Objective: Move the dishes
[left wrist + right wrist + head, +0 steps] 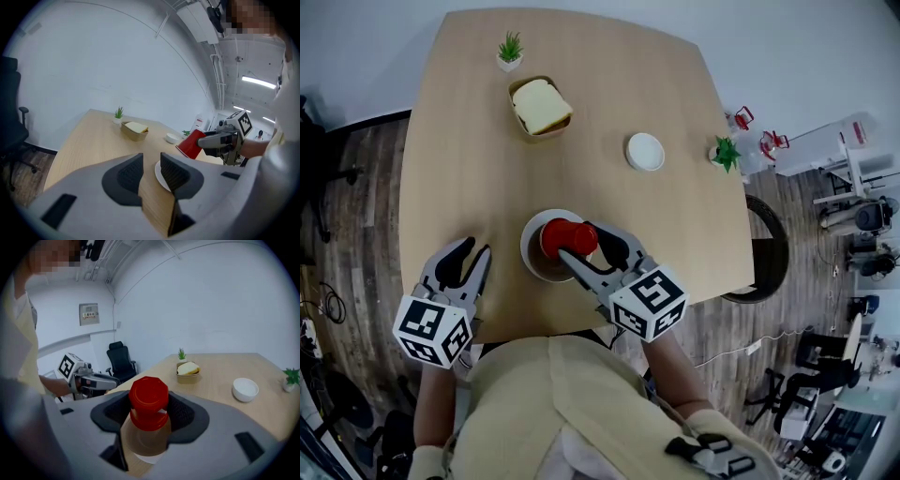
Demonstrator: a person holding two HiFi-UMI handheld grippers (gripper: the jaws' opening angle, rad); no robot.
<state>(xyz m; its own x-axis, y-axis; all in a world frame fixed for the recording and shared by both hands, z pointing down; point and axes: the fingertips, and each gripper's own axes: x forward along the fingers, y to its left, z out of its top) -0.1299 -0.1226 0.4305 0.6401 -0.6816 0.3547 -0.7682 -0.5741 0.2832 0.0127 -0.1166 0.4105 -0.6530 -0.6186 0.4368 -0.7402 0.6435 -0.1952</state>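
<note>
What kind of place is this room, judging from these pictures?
Probably an office or a lab room rather than a home kitchen. A plain wooden table stands by a bare white wall, a black office chair is nearby, and equipment crowds the floor at one side.

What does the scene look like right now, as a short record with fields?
right gripper: shut on cup, held tilted over plate
left gripper: open, nothing between fingers, over table near edge
plate: near edge, middle
basket: far side, bread inside
bowl: right of basket
plant: far edge, beside basket
second plant: right edge
</note>
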